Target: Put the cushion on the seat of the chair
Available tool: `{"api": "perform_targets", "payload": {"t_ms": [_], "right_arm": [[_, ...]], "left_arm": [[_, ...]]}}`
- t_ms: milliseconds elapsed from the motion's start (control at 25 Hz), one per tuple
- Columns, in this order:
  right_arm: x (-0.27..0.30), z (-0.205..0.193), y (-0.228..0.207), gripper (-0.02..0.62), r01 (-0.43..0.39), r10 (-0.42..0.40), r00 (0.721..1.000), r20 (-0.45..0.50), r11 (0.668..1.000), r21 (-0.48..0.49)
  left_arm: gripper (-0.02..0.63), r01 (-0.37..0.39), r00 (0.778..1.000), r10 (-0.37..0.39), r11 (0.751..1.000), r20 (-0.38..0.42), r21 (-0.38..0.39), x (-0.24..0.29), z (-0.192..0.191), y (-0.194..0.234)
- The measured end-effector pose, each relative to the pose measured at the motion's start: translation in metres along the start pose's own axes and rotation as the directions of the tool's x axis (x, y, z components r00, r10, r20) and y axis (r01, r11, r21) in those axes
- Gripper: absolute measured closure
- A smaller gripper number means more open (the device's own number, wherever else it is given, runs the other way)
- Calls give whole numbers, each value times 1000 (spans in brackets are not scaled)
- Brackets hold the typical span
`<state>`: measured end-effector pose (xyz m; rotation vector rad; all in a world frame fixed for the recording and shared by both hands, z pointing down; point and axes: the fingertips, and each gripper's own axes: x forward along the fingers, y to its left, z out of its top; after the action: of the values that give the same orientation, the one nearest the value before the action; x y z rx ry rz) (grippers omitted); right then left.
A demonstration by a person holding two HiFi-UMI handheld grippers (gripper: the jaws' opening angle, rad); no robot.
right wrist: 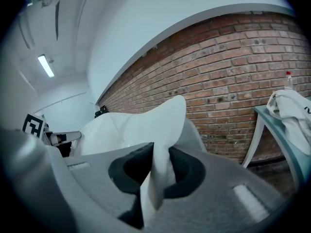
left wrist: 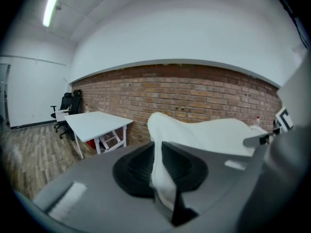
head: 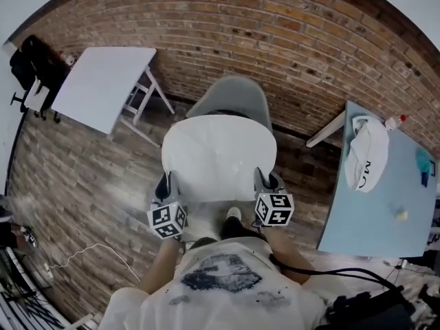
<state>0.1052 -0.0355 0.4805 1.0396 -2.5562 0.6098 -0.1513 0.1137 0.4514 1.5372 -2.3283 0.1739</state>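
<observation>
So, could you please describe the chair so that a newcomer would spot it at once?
Against the red brick wall, between the white folding table at left and the pale blue table at right, stands a light grey moulded plastic chair. The white fabric cushion hides its seat. Unlike the black office chairs in the far-left corner, it has a rounded shell back.
</observation>
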Motion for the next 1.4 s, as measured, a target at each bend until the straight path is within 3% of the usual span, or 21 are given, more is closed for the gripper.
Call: {"api": "perform_targets", "payload": {"t_ms": [560, 1040, 1400], "right_arm": [[12, -1, -38, 549, 162, -162, 987, -9, 983, 85], [48, -11, -14, 548, 320, -318, 947, -34, 941, 112], [85, -37, -5, 548, 365, -358, 931, -77, 923, 119]], "left_arm": [[568, 175, 983, -171, 983, -67, 58, 81, 8, -28], [568, 360, 926, -348, 931, -146, 65, 151, 6, 4], [568, 410, 898, -393, 910, -200, 53, 192, -18, 24]]}}
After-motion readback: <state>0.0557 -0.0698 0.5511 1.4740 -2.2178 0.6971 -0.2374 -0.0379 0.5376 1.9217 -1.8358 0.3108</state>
